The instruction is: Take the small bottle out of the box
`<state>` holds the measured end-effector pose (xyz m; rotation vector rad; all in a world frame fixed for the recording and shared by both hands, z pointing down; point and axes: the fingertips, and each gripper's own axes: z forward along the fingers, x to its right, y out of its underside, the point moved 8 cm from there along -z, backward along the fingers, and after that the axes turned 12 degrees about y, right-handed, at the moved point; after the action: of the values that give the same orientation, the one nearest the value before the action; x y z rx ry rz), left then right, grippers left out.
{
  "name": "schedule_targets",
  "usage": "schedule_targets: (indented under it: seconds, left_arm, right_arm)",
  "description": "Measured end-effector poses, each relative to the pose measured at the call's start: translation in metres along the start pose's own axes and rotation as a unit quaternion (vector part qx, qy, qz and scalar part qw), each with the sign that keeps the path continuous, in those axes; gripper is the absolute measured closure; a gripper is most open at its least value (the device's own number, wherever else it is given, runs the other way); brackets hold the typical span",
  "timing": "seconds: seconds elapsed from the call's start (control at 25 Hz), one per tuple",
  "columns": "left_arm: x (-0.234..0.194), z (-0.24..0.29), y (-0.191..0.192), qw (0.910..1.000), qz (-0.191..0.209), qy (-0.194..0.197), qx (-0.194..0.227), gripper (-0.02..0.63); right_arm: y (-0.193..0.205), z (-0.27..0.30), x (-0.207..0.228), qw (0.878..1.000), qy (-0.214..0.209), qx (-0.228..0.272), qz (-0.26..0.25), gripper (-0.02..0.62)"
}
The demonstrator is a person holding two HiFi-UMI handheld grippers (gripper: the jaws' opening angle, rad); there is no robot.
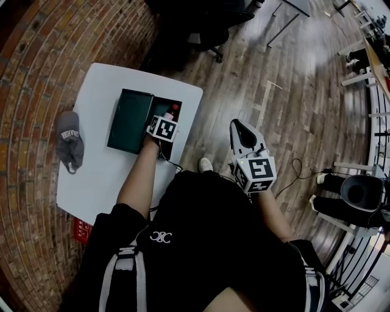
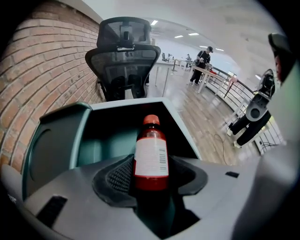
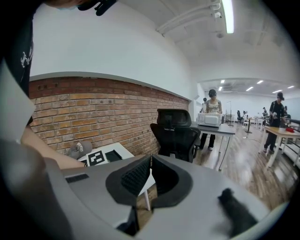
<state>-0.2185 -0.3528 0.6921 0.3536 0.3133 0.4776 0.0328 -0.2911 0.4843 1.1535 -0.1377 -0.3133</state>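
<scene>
Left claw [image 2: 152, 169] wide around barcode-labelled small bottle [image 2: 151, 150] in box [image 2: 101, 140]; right claw [image 3: 150, 161] closed, empty.

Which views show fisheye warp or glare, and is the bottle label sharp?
Head view: heavy fisheye, brick wall curves, glare on the wood floor. Left gripper view: bottle label sharp, box interior dark. Right gripper view: ceiling light blown out, fingers soft.

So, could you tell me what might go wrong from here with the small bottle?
The small bottle stands between the left tool's wide jaws, seemingly unclamped; closing off-centre could tip it inside the box. The right tool hangs off the table, shut and empty, so nothing steadies the box if the bottle catches its wall.
</scene>
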Motion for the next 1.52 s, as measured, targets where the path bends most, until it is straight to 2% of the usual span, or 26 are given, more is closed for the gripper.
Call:
schedule_targets:
  seconds: [0.24,0.36,0.64,0.88,1.16,1.36,1.52]
  left_arm:
    - [0.0,0.0,0.0,0.9999,0.0,0.005,-0.016,0.379]
    - [0.001,-0.003,0.001,0.9999,-0.002,-0.002,-0.01,0.38]
    - [0.016,-0.027,0.001,0.9991,-0.003,-0.016,0.04,0.383]
    - [0.021,-0.05,-0.003,0.9954,-0.019,-0.01,0.093,0.383]
    - [0.036,-0.091,-0.012,0.9854,-0.042,-0.022,0.163,0.383]
    - [0.04,-0.127,-0.018,0.9722,-0.055,-0.045,0.223,0.383]
    - [0.047,-0.159,-0.018,0.9578,-0.055,-0.072,0.273,0.383]
  right_arm:
    - [0.001,-0.003,-0.007,1.0,-0.009,-0.002,-0.002,0.565]
    - [0.001,-0.007,-0.006,1.0,-0.015,0.005,-0.001,0.565]
    - [0.0,-0.013,-0.002,0.999,-0.033,0.013,0.006,0.565]
    - [-0.006,-0.006,-0.009,0.998,-0.053,0.021,0.0,0.565]
    - [-0.013,0.002,-0.015,0.996,-0.083,0.033,-0.003,0.566]
    - [-0.024,0.008,-0.023,0.992,-0.109,0.06,-0.001,0.566]
    - [-0.035,0.011,-0.028,0.989,-0.123,0.086,0.01,0.566]
